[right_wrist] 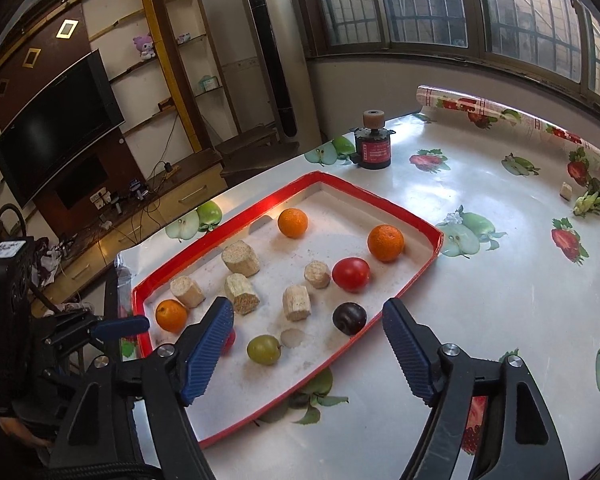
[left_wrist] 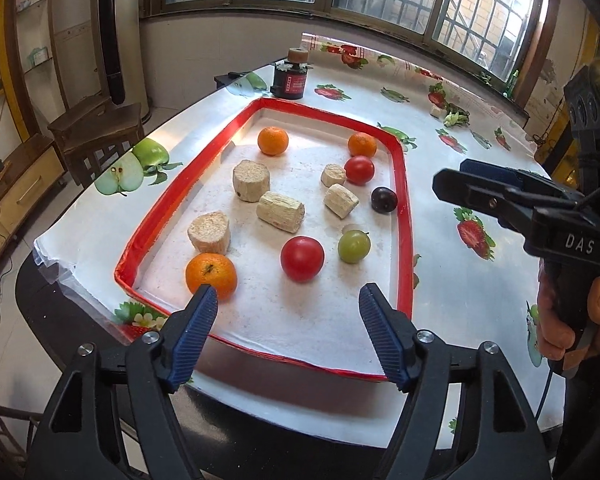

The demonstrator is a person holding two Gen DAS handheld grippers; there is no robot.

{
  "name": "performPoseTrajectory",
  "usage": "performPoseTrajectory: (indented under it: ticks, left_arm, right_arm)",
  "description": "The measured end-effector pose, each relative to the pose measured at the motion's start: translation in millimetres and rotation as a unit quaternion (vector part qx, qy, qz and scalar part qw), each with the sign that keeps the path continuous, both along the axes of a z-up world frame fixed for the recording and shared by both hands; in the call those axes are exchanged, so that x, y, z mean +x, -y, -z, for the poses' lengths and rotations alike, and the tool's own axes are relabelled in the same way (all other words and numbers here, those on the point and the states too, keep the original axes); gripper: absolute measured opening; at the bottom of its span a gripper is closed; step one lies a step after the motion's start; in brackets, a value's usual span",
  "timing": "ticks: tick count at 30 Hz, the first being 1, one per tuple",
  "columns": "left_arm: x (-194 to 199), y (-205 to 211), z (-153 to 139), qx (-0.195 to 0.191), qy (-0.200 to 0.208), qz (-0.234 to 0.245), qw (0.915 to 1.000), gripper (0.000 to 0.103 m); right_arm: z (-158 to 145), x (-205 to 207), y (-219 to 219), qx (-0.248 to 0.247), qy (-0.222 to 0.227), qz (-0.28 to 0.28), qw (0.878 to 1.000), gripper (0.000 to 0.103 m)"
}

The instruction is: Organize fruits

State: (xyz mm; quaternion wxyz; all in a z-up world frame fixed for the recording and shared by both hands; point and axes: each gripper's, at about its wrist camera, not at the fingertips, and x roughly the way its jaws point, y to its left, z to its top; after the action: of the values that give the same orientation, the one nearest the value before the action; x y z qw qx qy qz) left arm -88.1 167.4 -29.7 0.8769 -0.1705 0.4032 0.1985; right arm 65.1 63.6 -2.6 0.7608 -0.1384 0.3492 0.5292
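A red-rimmed white tray (left_wrist: 405, 240) (right_wrist: 332, 236) lies on the fruit-print tablecloth. In it are three oranges (left_wrist: 211, 275) (left_wrist: 273, 141) (left_wrist: 362, 145), two tomatoes (left_wrist: 302, 258) (left_wrist: 359, 169), a dark plum (left_wrist: 384, 199) (right_wrist: 349, 318), a green grape (left_wrist: 353, 245) (right_wrist: 263, 349) and several beige cut chunks (left_wrist: 280, 212) (right_wrist: 296, 302). My left gripper (left_wrist: 289, 291) hangs open over the tray's near end, nothing between its fingers. My right gripper (right_wrist: 308, 305) (left_wrist: 452, 178) is open too, above the tray's right rim near the plum, holding nothing.
A black and red cylinder (left_wrist: 292, 80) (right_wrist: 373, 148) stands beyond the tray's far end. A rolled tablecloth (right_wrist: 500, 108) runs along the window side, with some greens (right_wrist: 592, 200) near it. A wooden stool (left_wrist: 100, 136) stands left of the table. A hand (left_wrist: 568, 320) grips the right tool.
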Motion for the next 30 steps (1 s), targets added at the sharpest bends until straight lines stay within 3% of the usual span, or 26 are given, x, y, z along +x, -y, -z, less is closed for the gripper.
performPoseTrajectory:
  ticks: [12,23,30]
  left_arm:
    - [-15,14,-22,0.033,0.021,0.001,0.9993,0.073]
    - [-24,28,-36,0.06,0.027,0.001,0.9978,0.074]
    - [-31,34,-42,0.071,0.036,-0.004,0.9968,0.079]
  right_arm:
    - [6,-34,38,-0.009,0.037,-0.055,0.998,0.088]
    - [10,-49,60,-0.003,0.044,-0.067,0.997,0.09]
    - [14,-59,67,-0.016,0.072,-0.071,0.995,0.09]
